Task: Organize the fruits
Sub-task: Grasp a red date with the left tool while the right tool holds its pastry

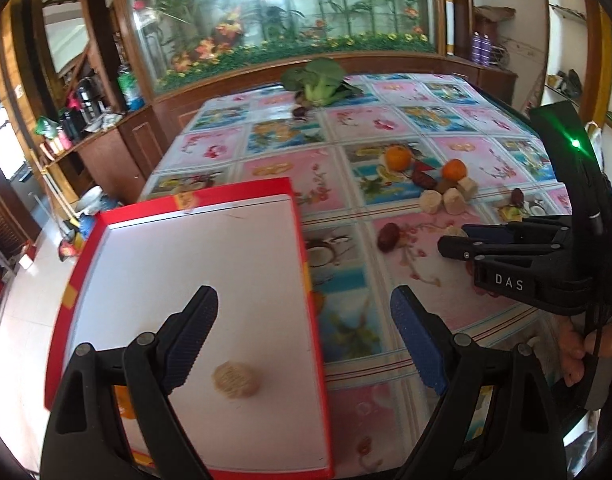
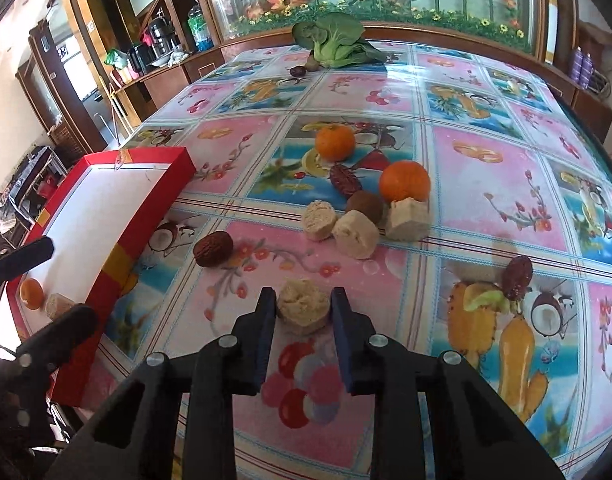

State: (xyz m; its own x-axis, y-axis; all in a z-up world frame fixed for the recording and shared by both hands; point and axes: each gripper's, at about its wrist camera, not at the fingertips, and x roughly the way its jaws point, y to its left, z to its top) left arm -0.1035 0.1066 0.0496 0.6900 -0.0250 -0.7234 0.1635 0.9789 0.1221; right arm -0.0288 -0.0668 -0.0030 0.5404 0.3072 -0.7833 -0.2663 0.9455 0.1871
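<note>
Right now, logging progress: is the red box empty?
Not empty: the red box holds an orange and a beige cake.

Flower-patterned table (image 2: pixel 486 200) with red box (image 2: pixel 145 216), oranges (image 2: pixel 335 142), dates (image 2: pixel 213 249), greens (image 2: pixel 334 46).

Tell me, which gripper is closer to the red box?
Left. The left gripper hangs open right over the red box, above a beige piece inside it. The right gripper is off beside the box, with a beige chunk on the tablecloth between its fingers.
</note>
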